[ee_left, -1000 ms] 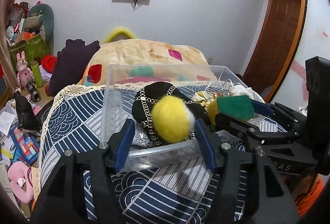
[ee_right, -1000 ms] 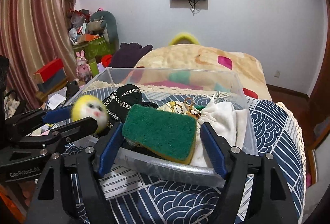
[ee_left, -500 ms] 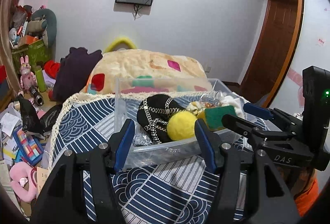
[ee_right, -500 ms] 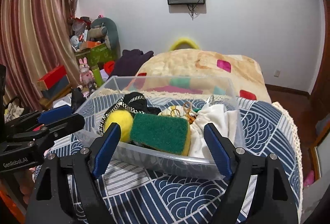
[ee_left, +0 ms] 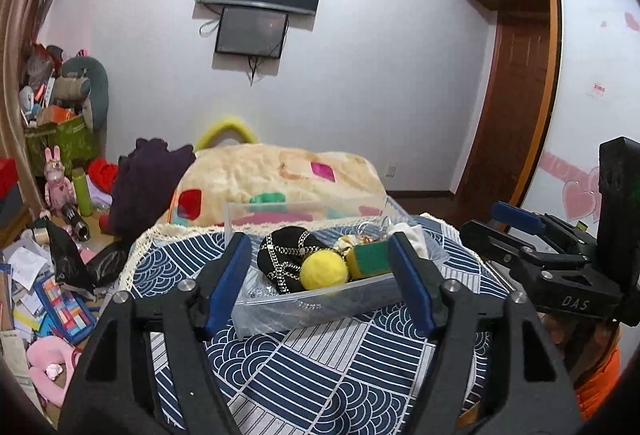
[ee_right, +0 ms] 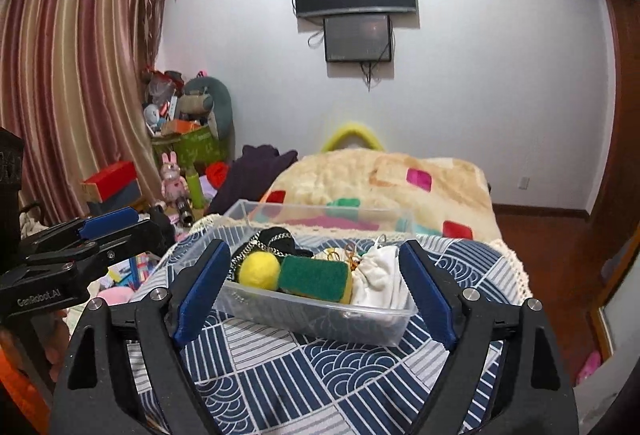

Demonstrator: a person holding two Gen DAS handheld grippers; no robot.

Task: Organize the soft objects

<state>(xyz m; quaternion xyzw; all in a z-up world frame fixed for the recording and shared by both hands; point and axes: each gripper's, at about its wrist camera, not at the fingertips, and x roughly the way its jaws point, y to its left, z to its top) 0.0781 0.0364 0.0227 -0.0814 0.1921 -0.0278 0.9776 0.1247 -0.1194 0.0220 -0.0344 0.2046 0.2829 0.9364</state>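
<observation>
Your left gripper [ee_left: 320,283] has its fingers [ee_left: 228,283] spread wide apart, holding nothing and touching nothing, with the clear plastic box [ee_left: 312,309] framed between them. Your right gripper [ee_right: 316,293] is the same: fingers [ee_right: 202,293] wide apart, empty, the box [ee_right: 320,319] between them and a little farther off. The box sits on the blue-and-white patterned cloth [ee_right: 304,367]. Inside it, from left to right, lie a black pouch with silver chains [ee_left: 286,255], a yellow fuzzy ball [ee_right: 259,270], a green-and-yellow sponge [ee_right: 316,277] touching the ball, and a bundle of white cloth [ee_right: 378,277] at the right end. Some thin metal rings [ee_right: 346,253] rest behind the sponge.
</observation>
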